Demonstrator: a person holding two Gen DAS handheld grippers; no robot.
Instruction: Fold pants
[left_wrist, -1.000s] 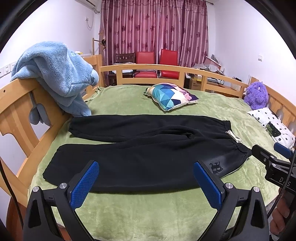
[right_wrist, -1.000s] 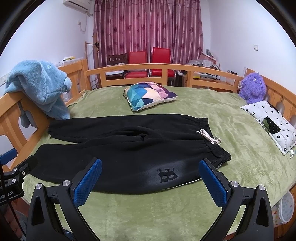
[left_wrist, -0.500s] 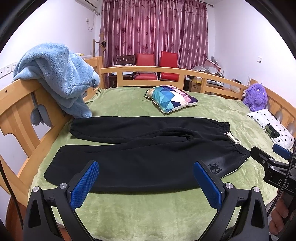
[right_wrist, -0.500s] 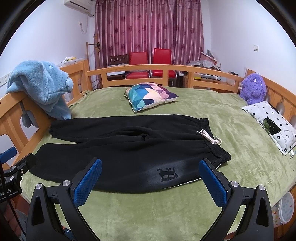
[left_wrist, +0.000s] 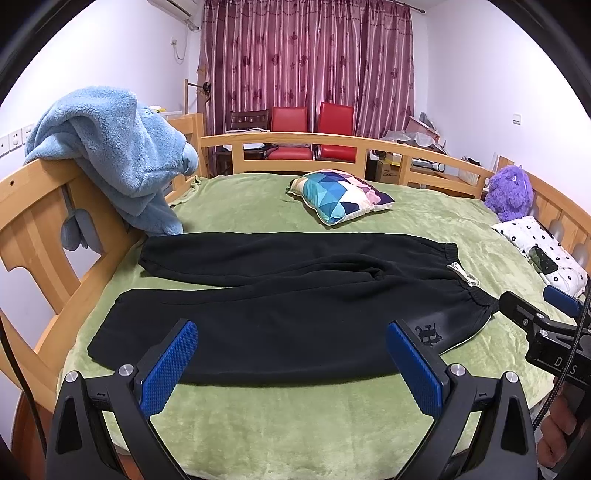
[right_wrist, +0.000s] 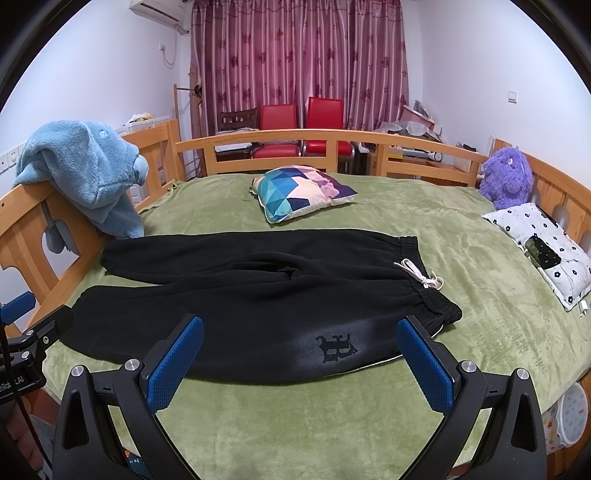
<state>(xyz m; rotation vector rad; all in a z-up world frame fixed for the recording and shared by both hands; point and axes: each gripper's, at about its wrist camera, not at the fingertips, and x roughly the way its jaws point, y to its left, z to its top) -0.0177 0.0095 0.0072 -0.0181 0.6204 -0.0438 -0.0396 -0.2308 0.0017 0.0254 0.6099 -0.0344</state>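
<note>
A: Left wrist view is showing the pants (left_wrist: 295, 306) lying flat across the near part of the bed (left_wrist: 258, 428), waistband to the right of the pillow (left_wrist: 338, 195), cuffs to its left. Why are they lying like that?

B: Spread out, legs side by side, they are probably waiting for a first fold. The left gripper (left_wrist: 291, 363) is hovering over their near edge, fingers spread wide and holding nothing. The right gripper (left_wrist: 535, 317) is poking in beside the waistband.

A: And the room?

B: A green plush cover is stretching over the bed inside a wooden rail. A blue blanket (left_wrist: 110, 155) is hanging on the rail left of the pillow, and a purple toy (left_wrist: 509, 192) is sitting to the right.

A: Right wrist view?

B: The pants (right_wrist: 258, 295) are lying in front of the pillow (right_wrist: 303, 192), a white drawstring (right_wrist: 417, 275) trailing at the waistband. The right gripper (right_wrist: 300, 365) is hanging above the near leg, fingers released and empty. The left gripper (right_wrist: 33, 332) is showing near the cuffs, so each tool is likely lining up on one end. Red chairs (right_wrist: 299, 125) and a curtain (right_wrist: 299, 62) are standing behind the pillow.
</note>
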